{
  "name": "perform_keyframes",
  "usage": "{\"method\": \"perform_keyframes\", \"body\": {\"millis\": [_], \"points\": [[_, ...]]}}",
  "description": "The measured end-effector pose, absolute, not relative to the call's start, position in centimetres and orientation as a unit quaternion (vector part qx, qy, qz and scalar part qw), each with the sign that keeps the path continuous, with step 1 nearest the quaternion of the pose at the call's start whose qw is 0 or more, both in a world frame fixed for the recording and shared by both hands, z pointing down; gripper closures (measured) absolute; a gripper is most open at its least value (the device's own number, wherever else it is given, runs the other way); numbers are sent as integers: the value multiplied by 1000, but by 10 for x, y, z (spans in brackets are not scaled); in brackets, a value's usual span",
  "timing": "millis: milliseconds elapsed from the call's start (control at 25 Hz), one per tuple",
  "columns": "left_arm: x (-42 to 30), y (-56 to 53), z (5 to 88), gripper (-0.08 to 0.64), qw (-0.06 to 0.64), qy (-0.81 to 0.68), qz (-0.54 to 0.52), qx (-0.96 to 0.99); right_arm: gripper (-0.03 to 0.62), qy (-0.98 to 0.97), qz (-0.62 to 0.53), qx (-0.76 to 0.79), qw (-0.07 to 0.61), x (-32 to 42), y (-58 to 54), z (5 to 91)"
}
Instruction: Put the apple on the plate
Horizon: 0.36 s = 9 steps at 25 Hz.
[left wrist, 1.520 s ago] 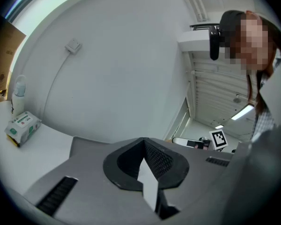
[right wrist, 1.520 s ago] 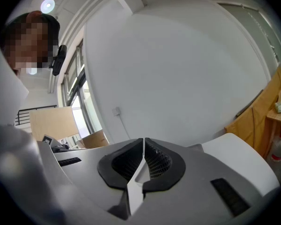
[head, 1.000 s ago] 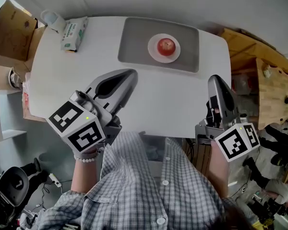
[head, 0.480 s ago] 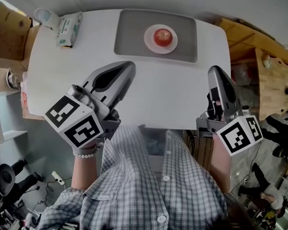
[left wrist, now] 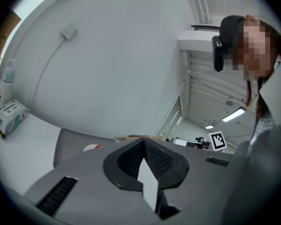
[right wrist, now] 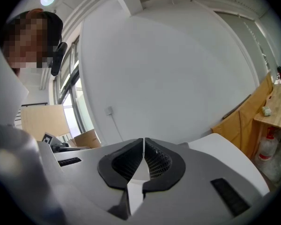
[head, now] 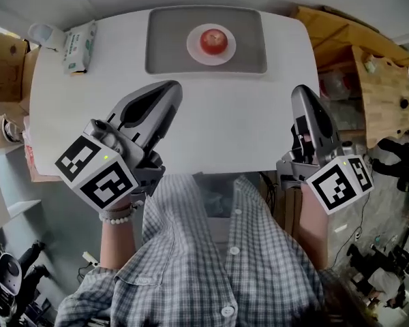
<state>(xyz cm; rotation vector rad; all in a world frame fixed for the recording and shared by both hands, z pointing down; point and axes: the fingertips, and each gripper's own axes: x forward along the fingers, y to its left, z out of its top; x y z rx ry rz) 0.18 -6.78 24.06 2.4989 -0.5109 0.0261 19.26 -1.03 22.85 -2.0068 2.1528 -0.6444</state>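
The apple (head: pixel 213 41) sits on the white plate (head: pixel 193 49), and the plate stands in the grey tray (head: pixel 165 46) at the far side of the bench (head: pixel 225 125). In the left gripper view we see only a red sliver of the apple; the rest is hidden behind the left claw (left wrist: pixel 144 143). This claw is closed, jaws together, with nothing between them. The right claw (right wrist: pixel 144 141) is closed and empty too. Both hover over the near part of the bench, well apart from the tray. A tissue pack (head: pixel 78 44) lies at the far left corner; we cannot read its print.

White table (head: pixel 225 118) with a grey tray (head: pixel 166 43) and tissue pack (head: pixel 78 44)
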Motion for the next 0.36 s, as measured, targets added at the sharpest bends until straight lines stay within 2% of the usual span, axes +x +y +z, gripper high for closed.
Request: {"method": "perform_keyframes", "body": {"millis": [360], "points": [[26,-64,239,551,291,-148,13,945,563,680,-209,-700,65,213,14,227]]}}
